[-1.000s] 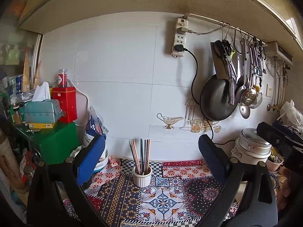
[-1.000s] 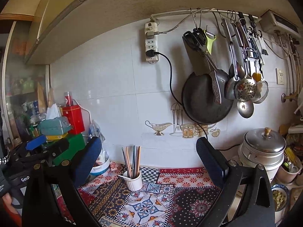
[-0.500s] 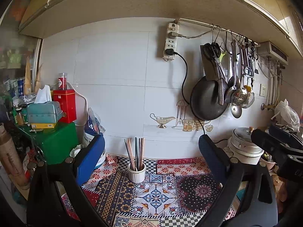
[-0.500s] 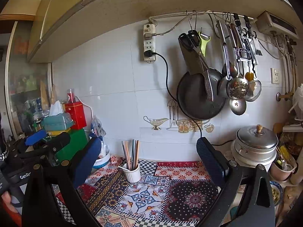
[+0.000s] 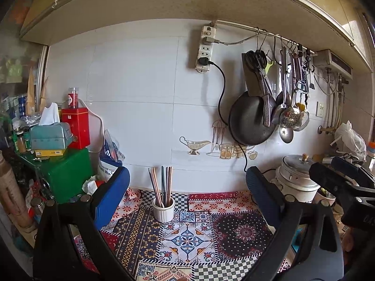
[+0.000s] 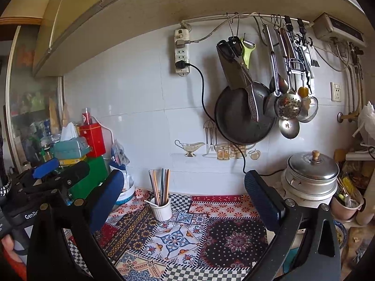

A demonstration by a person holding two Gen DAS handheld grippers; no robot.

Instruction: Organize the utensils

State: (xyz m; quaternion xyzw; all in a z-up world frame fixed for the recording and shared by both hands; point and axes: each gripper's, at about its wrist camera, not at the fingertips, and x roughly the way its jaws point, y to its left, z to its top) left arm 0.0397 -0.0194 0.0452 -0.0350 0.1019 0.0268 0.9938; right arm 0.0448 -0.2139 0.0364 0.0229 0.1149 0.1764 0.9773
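A small white ribbed cup stands on the patterned cloth near the wall, with several chopsticks upright in it. A white spoon handle pokes out of it in the right wrist view. My left gripper is open, held back from the cup, nothing between its blue pads. My right gripper is open too and empty. Ladles, a skimmer, scissors and a black pan hang from a rail on the wall at the right.
A patchwork cloth covers the counter. A green box stacked with a tissue box and red tin stands at left. A steel pot sits on a cooker at right. A power strip with a black cord hangs on the tiled wall.
Both grippers have drawn back and shifted slightly, so the cup and hanging utensils moved in view. Both stay open and empty.
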